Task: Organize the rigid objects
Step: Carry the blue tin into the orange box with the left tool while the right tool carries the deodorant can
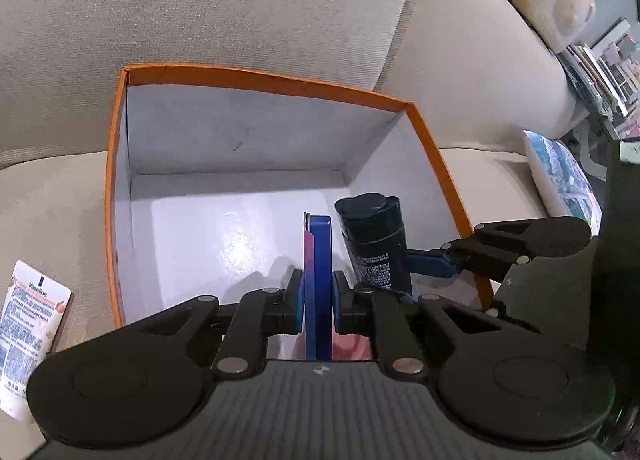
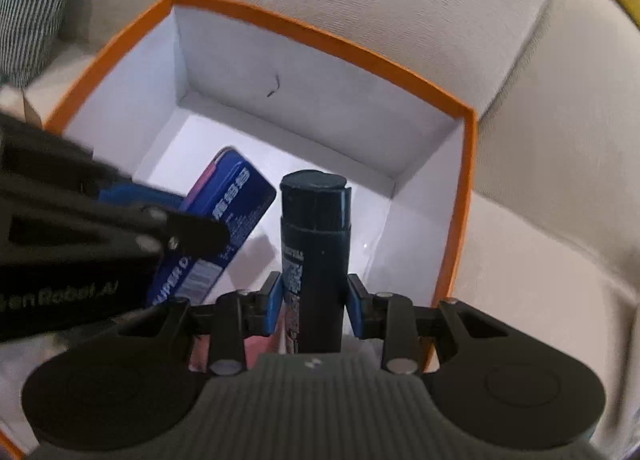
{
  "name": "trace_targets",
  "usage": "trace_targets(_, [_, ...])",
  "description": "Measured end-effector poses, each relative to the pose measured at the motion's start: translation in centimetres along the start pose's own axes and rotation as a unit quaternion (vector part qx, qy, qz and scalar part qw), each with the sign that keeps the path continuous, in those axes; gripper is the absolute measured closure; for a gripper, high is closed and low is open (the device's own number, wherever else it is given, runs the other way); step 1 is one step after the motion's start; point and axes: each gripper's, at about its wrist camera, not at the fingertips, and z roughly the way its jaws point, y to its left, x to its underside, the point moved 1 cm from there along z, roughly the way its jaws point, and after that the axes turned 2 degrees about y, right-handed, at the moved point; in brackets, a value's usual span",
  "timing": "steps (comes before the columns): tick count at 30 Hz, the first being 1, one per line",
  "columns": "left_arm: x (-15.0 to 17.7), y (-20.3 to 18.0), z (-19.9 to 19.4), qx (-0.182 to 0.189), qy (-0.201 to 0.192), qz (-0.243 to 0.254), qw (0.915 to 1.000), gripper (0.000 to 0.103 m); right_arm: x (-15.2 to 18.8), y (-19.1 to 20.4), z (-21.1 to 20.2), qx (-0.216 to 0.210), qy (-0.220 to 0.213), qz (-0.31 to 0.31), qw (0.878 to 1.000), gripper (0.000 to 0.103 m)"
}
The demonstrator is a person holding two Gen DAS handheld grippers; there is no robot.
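Your left gripper (image 1: pixel 318 298) is clamped narrow on the thin edges of a flat blue tin (image 1: pixel 319 260), which stands on edge and runs straight ahead of the pads, down into the orange box (image 1: pixel 256 75). Your right gripper (image 2: pixel 314 300) holds a dark cylindrical bottle (image 2: pixel 314 244) at a middling width, cap end pointing forward and down along the fingers. Both long axes aim at the box's glossy white floor (image 1: pixel 208 236), just ahead of each set of tips. The two loads sit side by side, close but apart, the bottle to the right of the tin.

The tin is hard, smooth and printed; the bottle is matte with a ridged cap. The box looks like stiff cardboard. A soft Vaseline tube (image 1: pixel 28 336) lies outside on the beige sofa cushion (image 1: pixel 60 187), left of your left gripper.
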Motion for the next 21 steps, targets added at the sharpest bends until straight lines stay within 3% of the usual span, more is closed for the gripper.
trace_targets(4, [-0.3, 0.1, 0.6, 0.003, 0.005, -0.002, 1.0000, 0.089, -0.1, -0.4, -0.3, -0.017, 0.014, -0.020, 1.000, 0.067])
trace_targets(11, [-0.6, 0.4, 1.9, -0.002, 0.014, 0.000, 0.9999, 0.089, -0.7, -2.2, -1.2, -0.064, 0.024, -0.004, 0.998, 0.071])
trace_targets(16, [-1.5, 0.9, 2.3, 0.000, -0.004, -0.027, 0.9996, 0.089, -0.6, -3.5, -2.1, -0.053, -0.004, -0.008, 0.999, 0.072])
trace_targets(21, [-2.0, 1.0, 3.5, 0.001, -0.002, -0.050, 0.9988, 0.089, -0.7, -2.8, -1.0, -0.053, -0.019, -0.030, 0.998, 0.083])
